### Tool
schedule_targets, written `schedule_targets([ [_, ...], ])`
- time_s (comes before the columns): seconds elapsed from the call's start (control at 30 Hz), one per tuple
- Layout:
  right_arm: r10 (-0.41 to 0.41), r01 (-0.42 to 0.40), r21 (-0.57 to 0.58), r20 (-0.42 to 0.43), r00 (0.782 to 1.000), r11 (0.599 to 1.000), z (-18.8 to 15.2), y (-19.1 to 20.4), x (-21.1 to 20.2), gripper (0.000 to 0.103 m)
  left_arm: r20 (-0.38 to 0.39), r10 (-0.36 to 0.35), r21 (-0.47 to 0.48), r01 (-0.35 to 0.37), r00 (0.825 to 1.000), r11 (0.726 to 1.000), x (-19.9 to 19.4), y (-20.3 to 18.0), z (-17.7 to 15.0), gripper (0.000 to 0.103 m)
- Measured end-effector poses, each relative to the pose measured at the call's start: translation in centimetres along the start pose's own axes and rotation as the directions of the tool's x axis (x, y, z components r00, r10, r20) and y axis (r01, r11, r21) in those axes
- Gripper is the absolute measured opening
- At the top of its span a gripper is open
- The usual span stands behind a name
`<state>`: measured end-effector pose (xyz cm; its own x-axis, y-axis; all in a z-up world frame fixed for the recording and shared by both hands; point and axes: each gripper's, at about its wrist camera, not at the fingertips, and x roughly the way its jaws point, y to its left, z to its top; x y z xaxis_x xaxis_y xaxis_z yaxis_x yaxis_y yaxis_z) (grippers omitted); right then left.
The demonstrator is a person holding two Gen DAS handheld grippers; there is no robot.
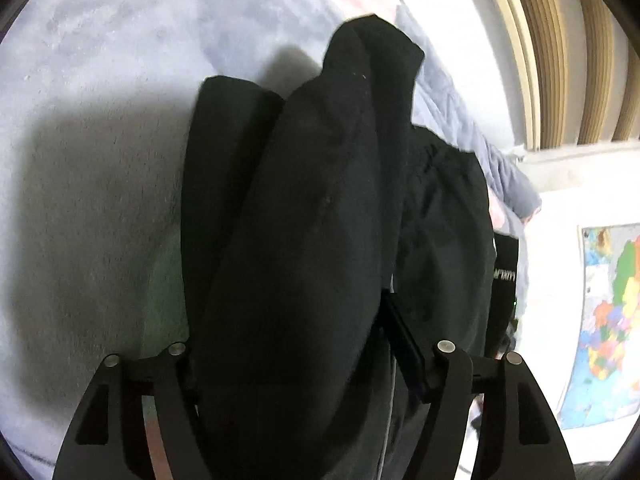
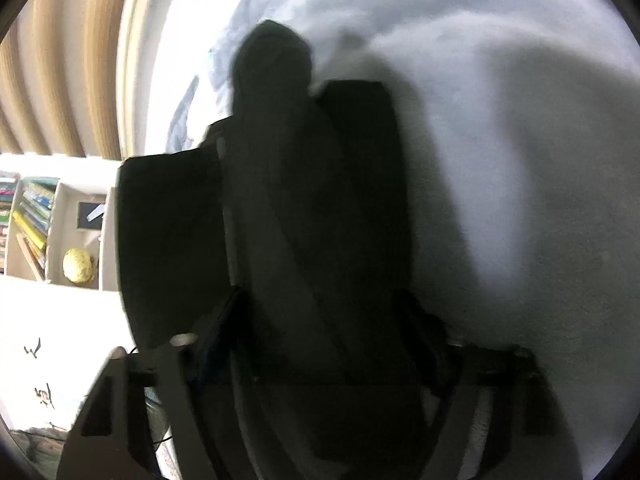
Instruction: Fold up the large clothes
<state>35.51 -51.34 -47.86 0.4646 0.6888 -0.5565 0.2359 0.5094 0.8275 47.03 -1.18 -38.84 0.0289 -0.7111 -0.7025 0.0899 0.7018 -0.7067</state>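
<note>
A black garment [image 1: 316,208] hangs bunched in thick folds in front of the left wrist camera, above a pale grey-blue fleecy bed cover [image 1: 92,128]. My left gripper [image 1: 296,344] is shut on the black garment, and the cloth hides the fingertips. The same black garment [image 2: 304,216] fills the middle of the right wrist view, over the pale cover [image 2: 520,200]. My right gripper [image 2: 320,340] is shut on the garment too, its fingers [image 2: 224,336] pressed against the folds. The view is blurred.
A crumpled blue-grey quilt [image 1: 472,128] lies at the bed's far edge. Ribbed wooden wall panelling [image 1: 560,52] stands behind. A coloured map [image 1: 608,320] hangs at the right. A bookshelf [image 2: 36,224] with books and a yellow ball [image 2: 78,266] is at the left.
</note>
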Motion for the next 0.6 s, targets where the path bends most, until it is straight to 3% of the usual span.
schedule_targets([
  [0.03,-0.010,0.010,-0.015,0.009,1.000,1.000,-0.1,0.6,-0.1,0.056,0.016,0.014,0.011,-0.014,1.000,1.000,-0.2,-0.2,-0.1,0.049],
  [0.13,-0.025,0.028,-0.068,0.042,0.999,0.997,-0.5,2.3,-1.0,0.037,0.084,0.035,0.085,-0.042,0.996,0.995,-1.5,-2.2,-1.3,0.026],
  [0.27,-0.033,0.045,-0.132,0.092,0.995,0.990,-2.4,5.7,-3.9,0.030,0.175,-0.008,0.161,-0.020,0.984,0.987,-5.2,-6.5,-3.7,0.021],
  [0.43,-0.035,0.063,-0.226,0.127,0.991,0.972,-5.9,12.0,-6.9,0.029,0.245,-0.078,0.259,0.013,0.966,0.966,-10.4,-12.2,-7.0,0.020],
  [0.6,-0.002,0.050,-0.277,0.170,0.985,0.960,-11.1,17.7,-11.0,0.029,0.297,-0.122,0.316,0.023,0.947,0.949,-17.1,-14.9,-11.0,0.020],
])
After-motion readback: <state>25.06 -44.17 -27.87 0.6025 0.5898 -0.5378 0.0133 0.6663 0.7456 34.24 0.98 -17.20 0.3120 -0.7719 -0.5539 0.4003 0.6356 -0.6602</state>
